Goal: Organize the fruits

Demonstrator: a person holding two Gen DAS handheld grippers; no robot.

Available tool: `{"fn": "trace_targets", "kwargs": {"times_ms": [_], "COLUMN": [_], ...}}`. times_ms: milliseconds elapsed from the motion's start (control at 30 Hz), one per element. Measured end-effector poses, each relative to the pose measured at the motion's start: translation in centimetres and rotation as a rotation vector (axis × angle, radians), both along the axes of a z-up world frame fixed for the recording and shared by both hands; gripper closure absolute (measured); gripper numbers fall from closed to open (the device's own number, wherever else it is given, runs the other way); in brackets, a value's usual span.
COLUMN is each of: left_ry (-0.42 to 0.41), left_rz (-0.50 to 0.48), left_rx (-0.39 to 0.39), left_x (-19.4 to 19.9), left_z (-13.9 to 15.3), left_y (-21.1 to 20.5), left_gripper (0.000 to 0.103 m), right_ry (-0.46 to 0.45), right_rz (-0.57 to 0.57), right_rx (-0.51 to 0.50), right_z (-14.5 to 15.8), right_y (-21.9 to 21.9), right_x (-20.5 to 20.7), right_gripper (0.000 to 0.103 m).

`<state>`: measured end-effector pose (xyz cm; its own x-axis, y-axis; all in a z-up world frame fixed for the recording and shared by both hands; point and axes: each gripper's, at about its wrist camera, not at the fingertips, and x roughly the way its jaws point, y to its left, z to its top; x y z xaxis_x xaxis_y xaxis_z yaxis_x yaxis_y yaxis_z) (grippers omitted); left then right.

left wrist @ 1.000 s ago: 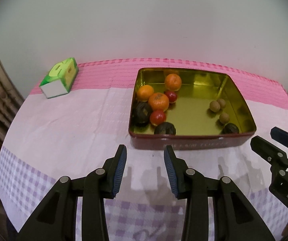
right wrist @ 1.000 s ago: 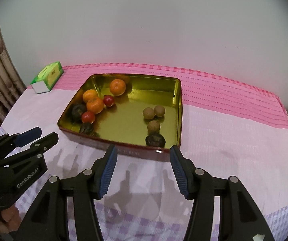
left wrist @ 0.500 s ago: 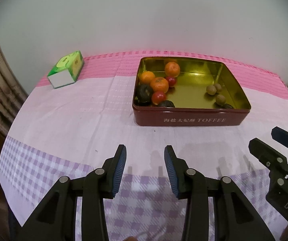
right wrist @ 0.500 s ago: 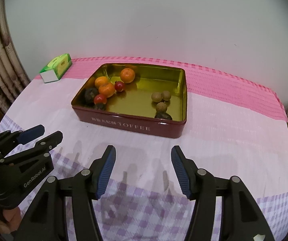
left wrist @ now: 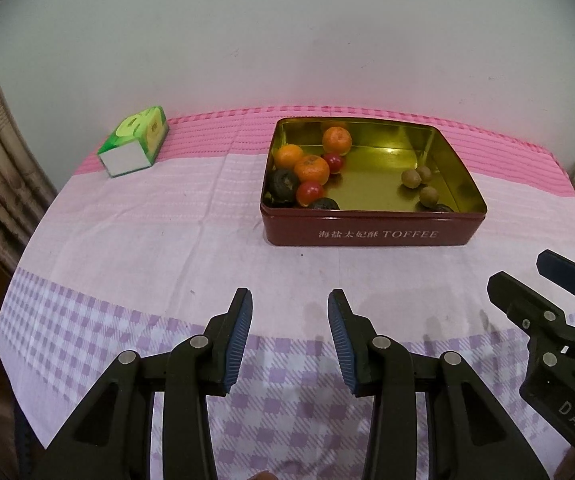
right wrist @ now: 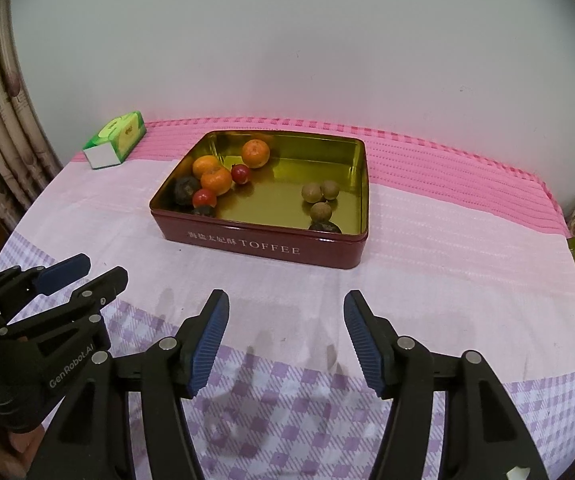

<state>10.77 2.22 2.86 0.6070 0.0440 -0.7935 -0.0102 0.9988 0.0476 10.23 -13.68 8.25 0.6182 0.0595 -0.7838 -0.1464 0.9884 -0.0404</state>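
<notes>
My left tongs (left wrist: 289, 320) and right tongs (right wrist: 285, 322) both hang released and empty over the surface's (left wrist: 135, 240) near edge. Beyond them, toward the far edge, sits the toffee tin (right wrist: 263, 246). It holds the fruits (right wrist: 217, 180) clustered in its left end, with brown ones (right wrist: 319, 196) at its right; a green box (left wrist: 135, 144) lies at the far left corner.

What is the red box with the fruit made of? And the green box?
The red box looks like painted metal: its gold inside shines and mirrors the fruit. The green box seems to be glossy printed cardboard, with flat faces and sharp folded edges, though paper-wrapped is possible.
</notes>
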Motion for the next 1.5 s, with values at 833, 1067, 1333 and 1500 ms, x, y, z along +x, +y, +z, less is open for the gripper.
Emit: {"fn": "trace_targets", "kwargs": {"times_ms": [833, 1067, 1333, 1500], "left_ry": [0.005, 0.006, 0.012, 0.016], "left_rz": [0.007, 0.008, 0.01, 0.003], "left_rx": [0.003, 0.003, 0.007, 0.004], "left_x": [-0.2, -0.18, -0.11, -0.1], "left_z": [-0.36, -0.33, -0.4, -0.51], "left_y": [0.07, -0.04, -0.15, -0.23], "left_gripper": [0.062, 0.062, 0.062, 0.062], "right_ry": [0.011, 0.01, 0.013, 0.013], "right_rz": [0.005, 0.007, 0.003, 0.006], "right_rx": [-0.005, -0.01, -0.01, -0.01], "right_z": [-0.29, -0.37, -0.46, -0.54], "right_y": [0.09, 0.08, -0.04, -0.09], "right_x": [-0.32, -0.31, -0.23, -0.14], "right_gripper": [0.046, 0.046, 0.046, 0.046]}}
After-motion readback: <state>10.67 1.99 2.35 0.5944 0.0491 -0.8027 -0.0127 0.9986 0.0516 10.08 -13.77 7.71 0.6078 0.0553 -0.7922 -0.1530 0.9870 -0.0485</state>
